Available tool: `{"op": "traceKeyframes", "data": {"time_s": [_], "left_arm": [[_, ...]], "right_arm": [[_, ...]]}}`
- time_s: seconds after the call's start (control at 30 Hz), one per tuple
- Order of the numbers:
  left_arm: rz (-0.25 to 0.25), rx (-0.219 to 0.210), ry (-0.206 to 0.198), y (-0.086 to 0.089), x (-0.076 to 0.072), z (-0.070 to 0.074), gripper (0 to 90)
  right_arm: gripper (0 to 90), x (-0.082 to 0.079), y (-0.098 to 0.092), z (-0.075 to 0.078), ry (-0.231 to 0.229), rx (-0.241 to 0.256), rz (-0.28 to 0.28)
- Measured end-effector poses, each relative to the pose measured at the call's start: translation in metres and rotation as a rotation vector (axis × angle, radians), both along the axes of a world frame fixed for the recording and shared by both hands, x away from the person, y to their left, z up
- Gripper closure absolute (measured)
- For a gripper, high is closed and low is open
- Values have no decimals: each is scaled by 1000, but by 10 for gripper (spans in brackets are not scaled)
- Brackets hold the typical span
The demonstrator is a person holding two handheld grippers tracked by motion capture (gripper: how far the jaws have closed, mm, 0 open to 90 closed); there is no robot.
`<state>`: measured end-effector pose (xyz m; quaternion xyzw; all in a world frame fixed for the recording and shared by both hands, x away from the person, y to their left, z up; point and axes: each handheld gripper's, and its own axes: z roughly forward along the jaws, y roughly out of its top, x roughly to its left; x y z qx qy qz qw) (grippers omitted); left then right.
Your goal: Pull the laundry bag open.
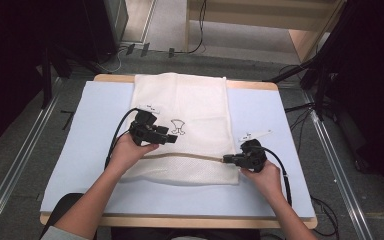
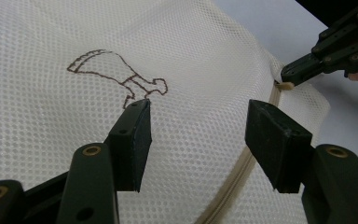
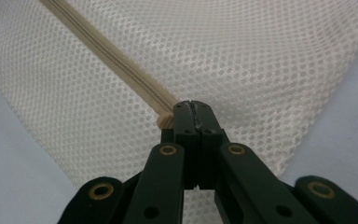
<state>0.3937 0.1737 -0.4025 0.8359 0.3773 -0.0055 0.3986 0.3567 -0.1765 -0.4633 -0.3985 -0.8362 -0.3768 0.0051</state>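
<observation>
A white mesh bag [image 1: 180, 100] lies flat on the table, with a brown stitched emblem [image 1: 178, 127] near its middle. A beige zipper [image 1: 190, 156] runs across its near part. My right gripper [image 1: 225, 159] is at the bag's right edge, shut on the zipper's beige pull [image 3: 165, 120]. In the right gripper view its jaws [image 3: 193, 107] press together with the zipper [image 3: 107, 51] running off to the upper left. My left gripper [image 1: 172, 140] hovers open over the mesh [image 2: 191, 56], just below the emblem [image 2: 121, 77], with nothing between its fingers [image 2: 135, 140]. The right gripper [image 2: 291, 77] also appears at the far right there.
The bag rests on a pale blue mat [image 1: 90, 150] covering a wooden table [image 1: 180, 221]. Two small white tags [image 1: 150, 106] [image 1: 255, 135] lie by the bag. Dark stands and cables [image 1: 325, 75] surround the table on the floor.
</observation>
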Motion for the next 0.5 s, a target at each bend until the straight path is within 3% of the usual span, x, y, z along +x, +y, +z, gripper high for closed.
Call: {"op": "traceKeyframes", "data": {"time_s": [0.2, 0.5], "left_arm": [[-18, 1, 0, -9, -2, -1, 422], [-62, 1, 9, -33, -8, -5, 423]], "right_arm": [[900, -1, 1, 3, -31, -19, 2], [900, 0, -14, 1, -31, -62, -31]]}}
